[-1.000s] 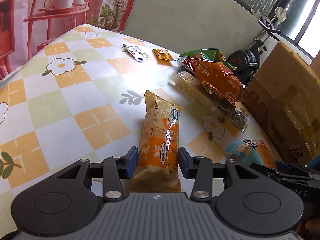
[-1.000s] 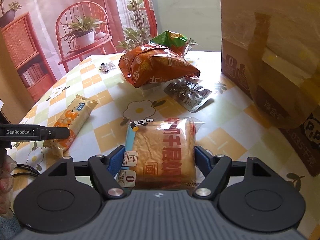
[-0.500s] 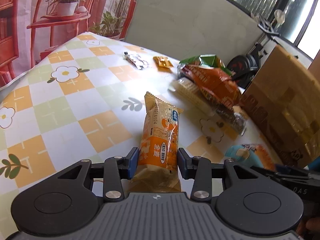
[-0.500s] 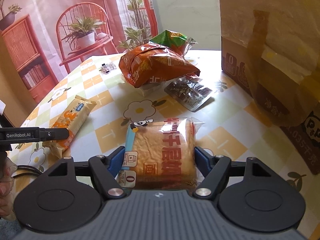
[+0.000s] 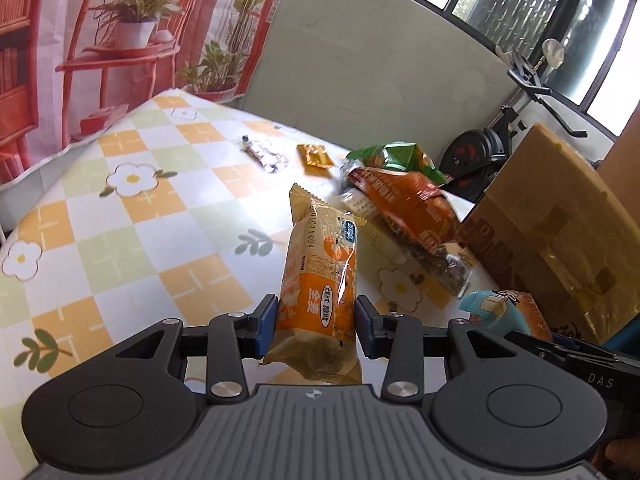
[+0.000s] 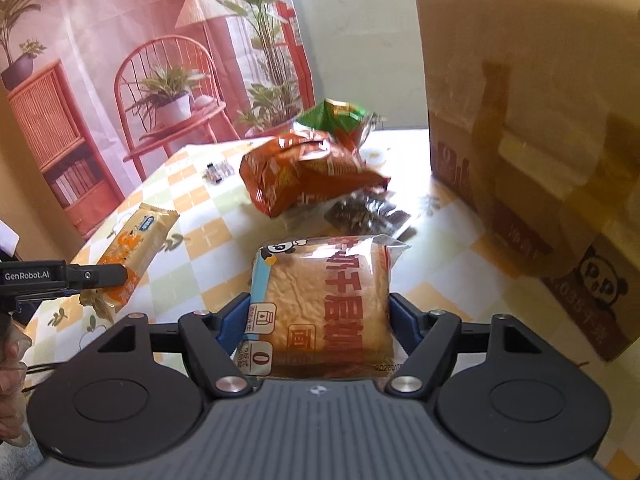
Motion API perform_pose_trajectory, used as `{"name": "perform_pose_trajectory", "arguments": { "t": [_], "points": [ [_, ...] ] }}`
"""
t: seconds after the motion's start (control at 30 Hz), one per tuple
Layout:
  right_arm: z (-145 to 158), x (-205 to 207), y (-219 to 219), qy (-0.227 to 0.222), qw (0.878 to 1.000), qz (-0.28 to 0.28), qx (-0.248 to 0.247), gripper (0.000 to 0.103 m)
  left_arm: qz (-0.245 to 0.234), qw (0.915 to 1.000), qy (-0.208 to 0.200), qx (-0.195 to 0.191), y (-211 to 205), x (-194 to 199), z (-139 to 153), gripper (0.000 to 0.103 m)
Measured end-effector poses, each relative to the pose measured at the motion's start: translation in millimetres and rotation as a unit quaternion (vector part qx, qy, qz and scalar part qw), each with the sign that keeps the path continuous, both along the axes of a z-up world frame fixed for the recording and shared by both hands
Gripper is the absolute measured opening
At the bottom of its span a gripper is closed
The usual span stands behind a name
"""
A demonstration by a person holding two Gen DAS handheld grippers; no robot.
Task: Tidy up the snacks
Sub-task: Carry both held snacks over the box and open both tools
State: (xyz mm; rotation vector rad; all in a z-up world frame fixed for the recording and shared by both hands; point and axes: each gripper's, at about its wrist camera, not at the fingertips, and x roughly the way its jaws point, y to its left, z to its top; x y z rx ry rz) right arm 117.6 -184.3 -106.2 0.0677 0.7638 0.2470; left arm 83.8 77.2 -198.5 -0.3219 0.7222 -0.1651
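1. Two hand-held grippers, each gripping one snack above a table (image 5: 120,216) covered in an orange, green and white checked cloth with daisies.
2. The left gripper (image 5: 315,326) has its jaws set narrow, blue pads pressed on both sides of a long orange biscuit packet (image 5: 320,276); the packet points away from the camera, its far end raised off the cloth.
3. The right gripper (image 6: 318,322) has its jaws set wider, pads pressed on the sides of a square clear-wrapped bread packet (image 6: 324,304) with red lettering and a blue edge; the packet is lifted clear of the table.
4. Snacks lying on the table, counted: one large orange crisp bag (image 6: 308,172); one green bag (image 6: 336,116) just behind it, touching; one dark flat packet (image 6: 366,214) in front of the orange bag; one white packet (image 5: 366,216) partly under the orange bag; one small orange sachet (image 5: 315,155) and one small silvery sachet (image 5: 264,154) farther back, near each other.
5. One big cardboard box (image 6: 532,128) with tape stands on the table's right side, close to the bread packet.
6. A patterned backdrop (image 6: 132,76) of a chair and potted plants hangs behind the table.
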Motion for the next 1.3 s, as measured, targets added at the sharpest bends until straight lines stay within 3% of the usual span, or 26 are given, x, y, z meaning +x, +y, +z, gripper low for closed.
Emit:
{"name": "perform_pose_trajectory", "arguments": {
  "t": [0.3,0.53,0.77,0.9,1.0,1.13,1.3],
  "points": [
    [38.5,-1.4,-15.5,-0.051,0.999,-0.018,0.001,0.074,-0.035,0.9980,-0.052,0.010,-19.3,16.0,56.9,0.044],
    [104.1,-0.7,-37.2,-0.129,0.991,-0.037,0.016,0.074,-0.076,0.9904,-0.116,0.002,-62.5,37.5,117.6,0.044],
    [165.9,-4.9,-69.1,-0.208,0.976,-0.066,0.011,0.074,-0.122,0.9795,-0.159,-0.017,-123.0,68.0,159.3,0.044],
    [184.3,1.9,-97.9,-0.226,0.969,-0.102,-0.005,0.074,-0.157,0.9726,-0.171,-0.019,-166.1,90.6,168.6,0.044],
    [187.8,11.3,-121.8,-0.225,0.965,-0.134,-0.019,0.074,-0.170,0.9730,-0.153,-0.032,-199.0,116.6,166.9,0.044],
    [179.7,26.1,-148.7,-0.206,0.961,-0.181,-0.043,0.074,-0.178,0.9735,-0.133,-0.054,-234.0,140.4,160.9,0.044],
    [161.7,37.1,-167.4,-0.173,0.961,-0.213,-0.042,0.074,-0.202,0.9707,-0.126,-0.032,-270.5,159.7,145.8,0.044]
  ]
}}
